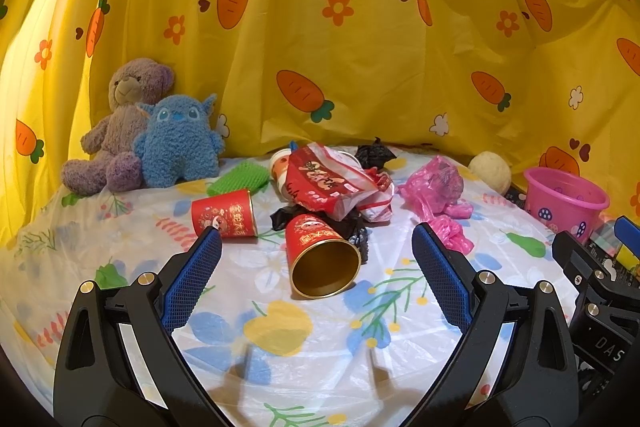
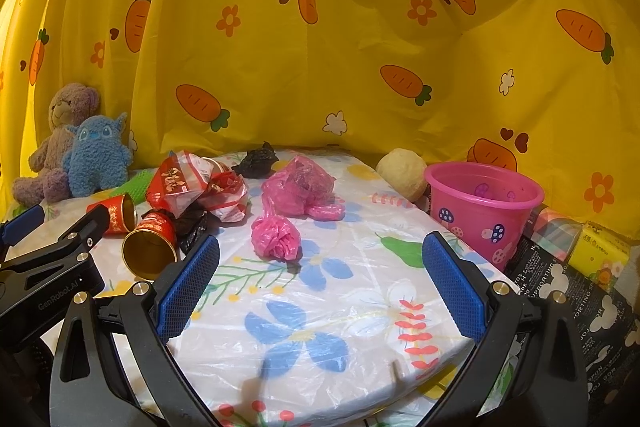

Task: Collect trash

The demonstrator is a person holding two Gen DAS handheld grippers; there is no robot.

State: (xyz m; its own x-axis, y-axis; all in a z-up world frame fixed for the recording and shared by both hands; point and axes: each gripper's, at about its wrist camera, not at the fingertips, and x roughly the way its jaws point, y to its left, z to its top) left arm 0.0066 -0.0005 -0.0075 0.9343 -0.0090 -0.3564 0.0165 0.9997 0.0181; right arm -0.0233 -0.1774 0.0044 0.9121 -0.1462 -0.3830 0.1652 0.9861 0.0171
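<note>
Both tongs spread wide, holding nothing: left tongs (image 1: 316,243) face tipped red cup (image 1: 320,255) mid-desk; pink bin (image 2: 484,207) right. Risk: cup rolls if nudged; thin wall probably crushes.

left wrist: low, faces curtain (image 1: 360,47) | right wrist: same | shared: table (image 1: 280,327)

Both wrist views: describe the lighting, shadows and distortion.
Left wrist view: warm light, bright glare on the curtain at far left, jaw shadows on the table, fisheye bending and dark corners. Right wrist view: dimmer, same curved edges, jaw shadows near the table's front edge.
</note>
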